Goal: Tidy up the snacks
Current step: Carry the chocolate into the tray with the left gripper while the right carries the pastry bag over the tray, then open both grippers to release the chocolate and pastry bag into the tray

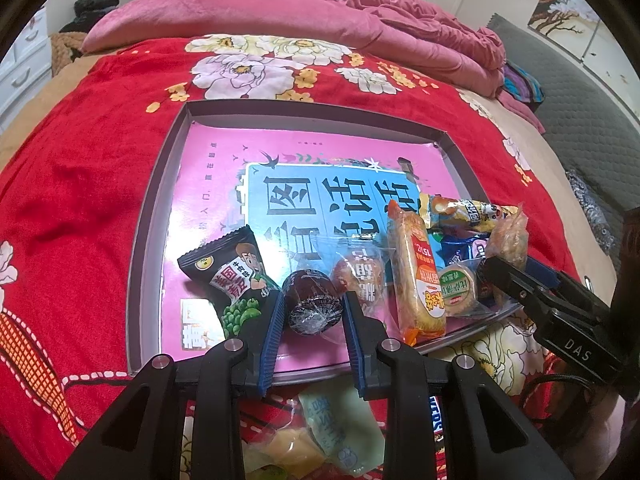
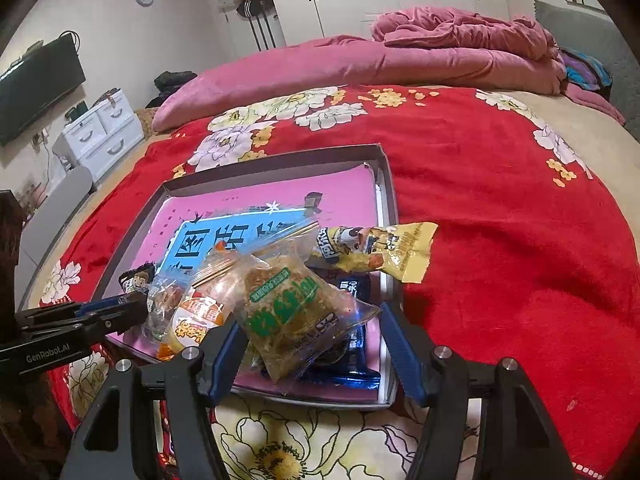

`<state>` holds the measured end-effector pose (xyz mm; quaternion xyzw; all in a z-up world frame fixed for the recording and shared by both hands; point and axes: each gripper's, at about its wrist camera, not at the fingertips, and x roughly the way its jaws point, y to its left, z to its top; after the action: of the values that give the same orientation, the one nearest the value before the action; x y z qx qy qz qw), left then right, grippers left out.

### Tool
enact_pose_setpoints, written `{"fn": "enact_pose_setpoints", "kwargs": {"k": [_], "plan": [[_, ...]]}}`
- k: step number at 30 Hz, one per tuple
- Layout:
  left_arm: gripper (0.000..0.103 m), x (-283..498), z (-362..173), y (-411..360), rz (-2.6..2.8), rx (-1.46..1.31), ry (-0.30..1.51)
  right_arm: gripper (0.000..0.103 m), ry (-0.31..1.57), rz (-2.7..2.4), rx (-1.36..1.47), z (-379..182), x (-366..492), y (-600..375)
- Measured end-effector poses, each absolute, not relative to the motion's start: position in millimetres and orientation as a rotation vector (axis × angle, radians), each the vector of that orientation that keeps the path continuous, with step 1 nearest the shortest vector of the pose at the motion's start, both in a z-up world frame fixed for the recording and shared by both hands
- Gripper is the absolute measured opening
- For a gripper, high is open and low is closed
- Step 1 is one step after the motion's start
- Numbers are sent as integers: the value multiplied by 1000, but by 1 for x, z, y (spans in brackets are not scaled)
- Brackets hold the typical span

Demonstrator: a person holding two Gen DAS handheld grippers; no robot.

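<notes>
- Left tool (image 1: 313, 312): clenched on a dark round foil-wrapped snack (image 1: 312, 304), held over the near edge of the box.
- Right tool (image 2: 310, 344): jaws apart around a clear packet with green lettering (image 2: 290, 312); I cannot tell whether the pads press it.
- Box (image 1: 160, 216): shallow grey tray with a pink and blue printed sheet inside, lying on the bed.
- Black packet with green peas (image 1: 228, 276): in the box, just left of the foil-wrapped snack.
- Long orange wafer packet (image 1: 418, 272): in the box, right of the left tool.
- Yellow packet (image 2: 380, 250): across the box's right rim.
- Pale green packet (image 1: 340, 428): on the bed, near side of the box.
- Bed cover (image 2: 500, 220): red, floral; pink quilt (image 2: 440, 52) at the far end.
</notes>
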<state>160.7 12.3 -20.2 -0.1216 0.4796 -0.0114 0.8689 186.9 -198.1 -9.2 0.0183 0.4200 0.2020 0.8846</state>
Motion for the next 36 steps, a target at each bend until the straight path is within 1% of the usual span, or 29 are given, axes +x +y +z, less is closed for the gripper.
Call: {"fn": "enact_pose_setpoints", "kwargs": {"k": [18, 25, 36], "plan": [[31, 160, -17, 12, -27, -256, 995, 67, 872, 422, 58, -9, 187, -201], [31, 159, -16, 12, -30, -249, 995, 73, 853, 427, 66, -6, 186, -202], [31, 159, -15, 13, -30, -250, 989, 74, 837, 428, 76, -2, 185, -204]]}}
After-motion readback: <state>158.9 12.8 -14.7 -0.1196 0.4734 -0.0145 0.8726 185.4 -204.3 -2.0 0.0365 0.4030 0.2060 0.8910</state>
